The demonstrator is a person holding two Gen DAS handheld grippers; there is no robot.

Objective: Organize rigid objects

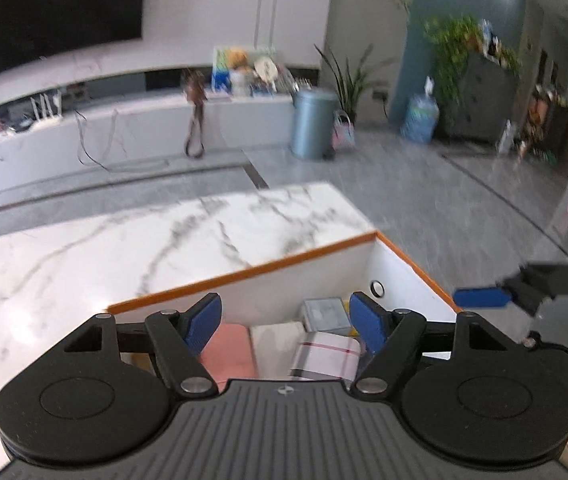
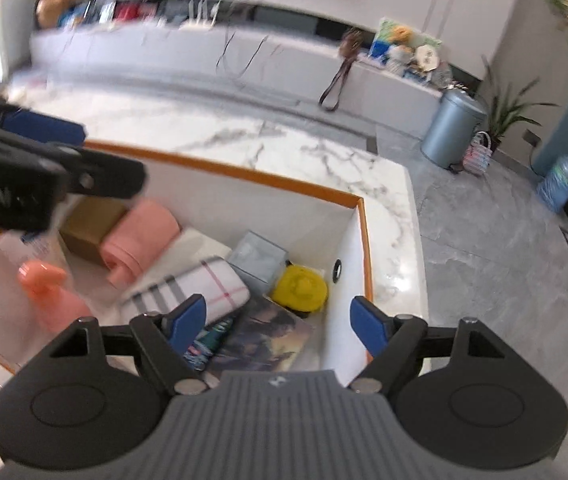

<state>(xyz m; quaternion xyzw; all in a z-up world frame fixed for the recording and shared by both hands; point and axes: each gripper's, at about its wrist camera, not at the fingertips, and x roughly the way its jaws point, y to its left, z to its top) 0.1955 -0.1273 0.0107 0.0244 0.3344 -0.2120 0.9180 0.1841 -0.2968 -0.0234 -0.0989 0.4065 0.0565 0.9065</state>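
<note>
Left wrist view: my left tool [image 1: 285, 322] is released, blue pads wide apart with nothing between them. It hangs over the near end of the bin [image 1: 244, 274], the white box with the orange rim that stands on the marble counter [image 1: 124, 240]. Inside the bin, below the pads: pink roll [image 1: 228, 350], plaid roll [image 1: 323, 354], grey box [image 1: 323, 312] toward the bin's far right corner. My right tool [image 1: 523, 292] shows just outside the bin's right wall, over the floor.

Right wrist view: my right tool [image 2: 278, 326] is also released and holds nothing. It points down into the bin's [image 2: 244, 178] right end. Contents here: yellow disc [image 2: 299, 288] in the bin's right corner, touching the grey box [image 2: 258, 258]; book [image 2: 268, 340] flat beneath the pads; plaid roll [image 2: 200, 290] and pink roll [image 2: 140, 236] toward the middle; brown box [image 2: 92, 226] at the far wall; pink bottle [image 2: 50, 290] at the bin's left end. The left tool [image 2: 44, 148] crosses above the bin's far rim. Frame is blurred; fine contact cannot be read.

Judgement: all rigid items seem to be in the bin, so I am between picks or finishing. If tidying goes on, I should steady both tools first, descend one at a time to avoid a clash over the bin, and take the yellow disc or grey box squarely across flat sides, clear of the soft rolls.
</note>
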